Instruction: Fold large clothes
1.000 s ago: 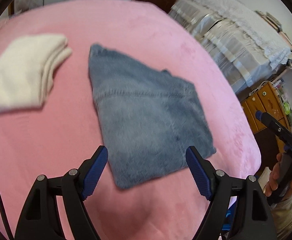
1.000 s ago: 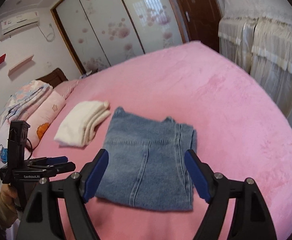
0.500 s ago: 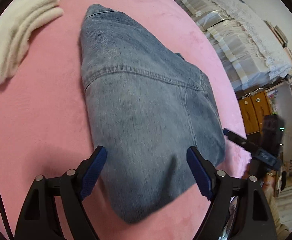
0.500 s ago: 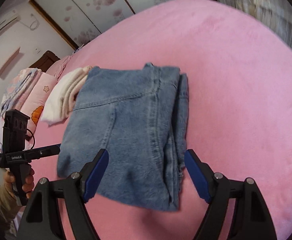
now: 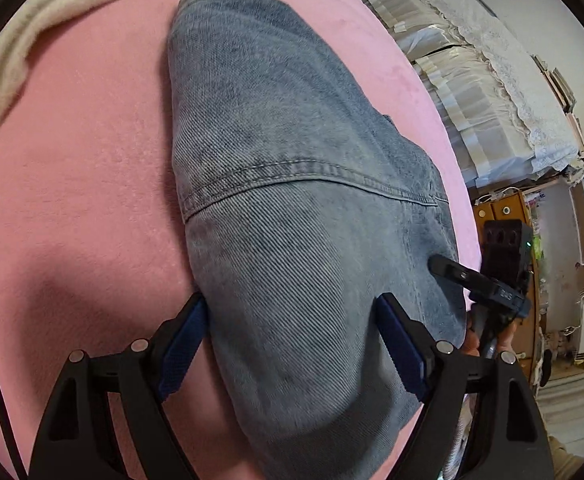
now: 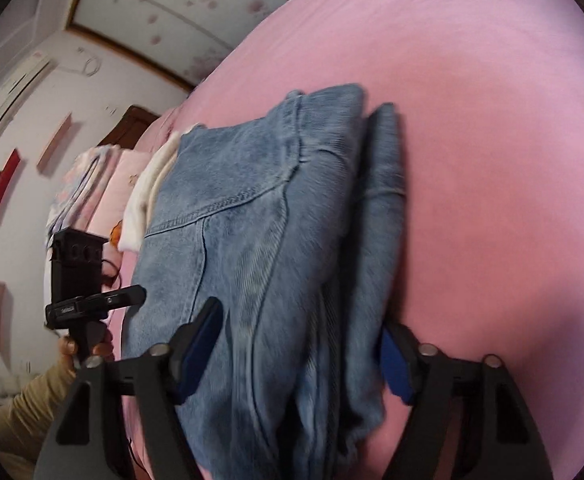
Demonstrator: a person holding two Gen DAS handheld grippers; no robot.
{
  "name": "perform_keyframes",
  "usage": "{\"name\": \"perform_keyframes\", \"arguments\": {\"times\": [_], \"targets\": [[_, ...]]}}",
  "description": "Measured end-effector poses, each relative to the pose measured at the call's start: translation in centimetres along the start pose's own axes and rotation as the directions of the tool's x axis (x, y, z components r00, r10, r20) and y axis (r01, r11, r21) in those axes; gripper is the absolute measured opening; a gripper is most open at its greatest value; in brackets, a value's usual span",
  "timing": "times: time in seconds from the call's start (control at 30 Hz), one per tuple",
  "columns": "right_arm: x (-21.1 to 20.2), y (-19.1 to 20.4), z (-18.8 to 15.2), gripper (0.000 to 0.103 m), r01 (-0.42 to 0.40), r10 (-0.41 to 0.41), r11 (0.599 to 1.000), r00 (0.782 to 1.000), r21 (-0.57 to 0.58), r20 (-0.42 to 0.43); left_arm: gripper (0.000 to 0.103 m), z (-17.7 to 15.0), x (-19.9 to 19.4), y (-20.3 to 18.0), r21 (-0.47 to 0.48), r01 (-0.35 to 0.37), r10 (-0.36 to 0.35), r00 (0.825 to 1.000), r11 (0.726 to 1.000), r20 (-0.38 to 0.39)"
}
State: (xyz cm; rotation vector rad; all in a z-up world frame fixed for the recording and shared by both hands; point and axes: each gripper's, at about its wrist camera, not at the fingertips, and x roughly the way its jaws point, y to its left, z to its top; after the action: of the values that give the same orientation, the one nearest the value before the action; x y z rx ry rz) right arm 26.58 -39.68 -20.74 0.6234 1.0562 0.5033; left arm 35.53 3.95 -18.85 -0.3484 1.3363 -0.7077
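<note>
Denim filled most of both wrist views: the folded jeans (image 5: 292,200) lay on the pink blanket (image 5: 72,200) of the bed, near its front edge, with a stitched seam running across the top layer. The left gripper (image 5: 292,340) sat low over the near end of the jeans with its jaws spread wide, the blue pads (image 5: 180,344) standing one at each side of the fabric; the left pad was just at the denim's left edge, the right one lay over the cloth, and nothing was pinched between them. In the right wrist view the jeans (image 6: 252,220) showed their stacked folded layers along the right side, somewhat blurred. The right gripper (image 6: 296,352) was likewise spread open, its fingers (image 6: 200,340) straddling the near end of the bundle, the left one over the top layer and the right one at the outer edge beside the blanket (image 6: 492,160); whether either pad actually pressed on the cloth could not be told. Each camera caught the other gripper at the side of the jeans, held in a hand. A folded cream garment (image 5: 20,40) lay on the blanket beyond the jeans to the left, apart from them in the left view. A lace-covered piece of furniture (image 5: 492,80) stood beyond the bed.
</note>
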Motion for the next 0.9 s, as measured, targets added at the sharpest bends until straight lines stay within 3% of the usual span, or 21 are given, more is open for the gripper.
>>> {"name": "perform_keyframes", "arguments": {"times": [0.23,0.37,0.5,0.63,0.77,0.9], "targets": [[2.3,-0.3,1.5,0.053,-0.069,0.07,0.998,0.997,0.006,-0.028,0.09,0.6,1.9,0.2,0.003,0.026,-0.026,1.0,1.0,-0.008],[2.4,0.0,1.7,0.047,-0.063,0.063,0.998,0.997,-0.007,-0.032,0.09,0.7,2.6,-0.8,0.007,-0.032,0.032,0.999,0.999,0.0],[2.2,0.8,1.4,0.035,-0.018,0.018,1.0,1.0,-0.026,-0.013,0.077,0.2,2.1,-2.4,-0.001,-0.158,0.158,0.987,0.988,0.035],[1.7,2.3,1.0,0.025,0.037,-0.036,0.998,0.999,-0.041,0.023,0.063,-0.4,1.1,-5.2,0.057,-0.265,0.26,0.961,0.962,0.092],[0.6,5.0,0.8,0.02,0.088,-0.085,0.995,0.994,-0.046,0.064,0.053,-0.9,-0.7,-7.0,0.1,-0.285,0.272,0.954,0.953,0.126],[-0.6,8.5,0.3,0.019,0.102,-0.094,0.992,0.991,-0.078,0.097,0.051,-1.4,-3.4,-7.7,0.127,-0.293,0.279,0.953,0.948,0.117]]}}
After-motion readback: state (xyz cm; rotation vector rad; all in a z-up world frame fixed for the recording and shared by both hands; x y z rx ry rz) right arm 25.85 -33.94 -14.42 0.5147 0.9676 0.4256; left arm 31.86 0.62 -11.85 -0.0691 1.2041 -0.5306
